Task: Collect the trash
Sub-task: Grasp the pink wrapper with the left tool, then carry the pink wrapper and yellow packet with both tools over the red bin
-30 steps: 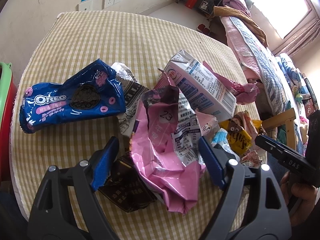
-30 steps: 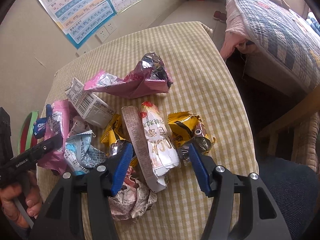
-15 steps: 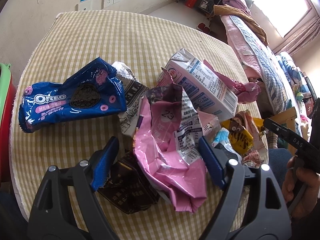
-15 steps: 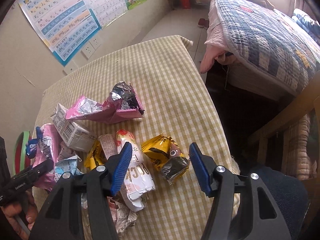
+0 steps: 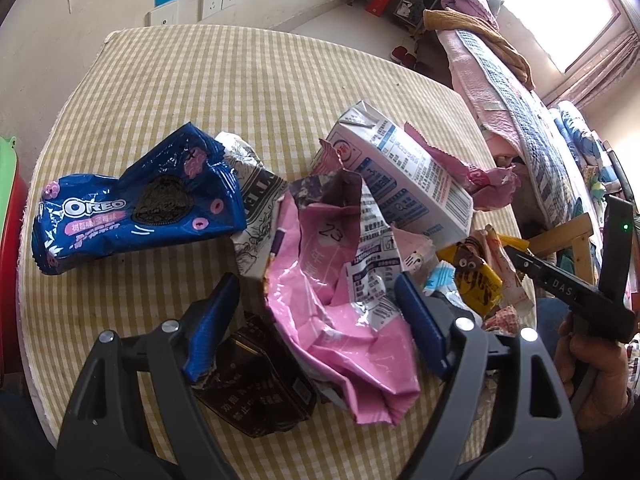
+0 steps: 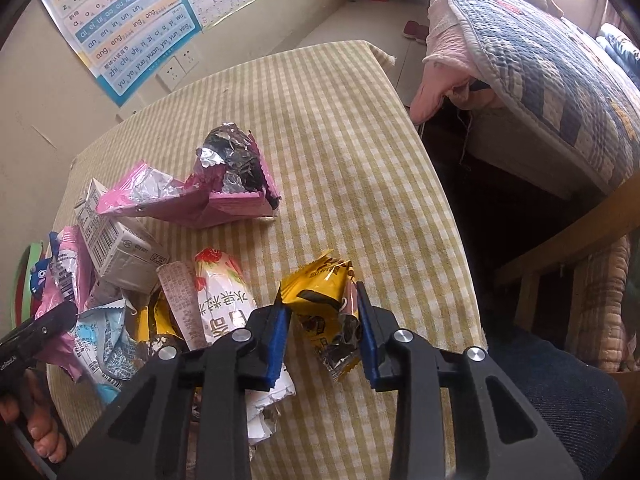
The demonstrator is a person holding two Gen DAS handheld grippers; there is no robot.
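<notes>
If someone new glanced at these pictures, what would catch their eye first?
Probably the heap of wrappers on the checked table: a blue Oreo pack at its left and a crumpled pink bag between the left gripper's open jaws. Nearby, the right gripper has been closing around a yellow wrapper.

The blue wrapper (image 5: 136, 208) reads "OREO" — white letters beside a printed biscuit — and the pink bag (image 5: 340, 304) bears a handwritten "23". The wall chart (image 6: 128, 28) lists pinyin: "ai ei ui ao ou iu", "an en in un", "ang eng ing ong", "zhi chi shi ri zi ci si yi wu", "yu ye yue yuan yin yun ying". The black handle (image 5: 568, 292) at the right of the left wrist view shows "DAS" — the rest is cut off.
</notes>
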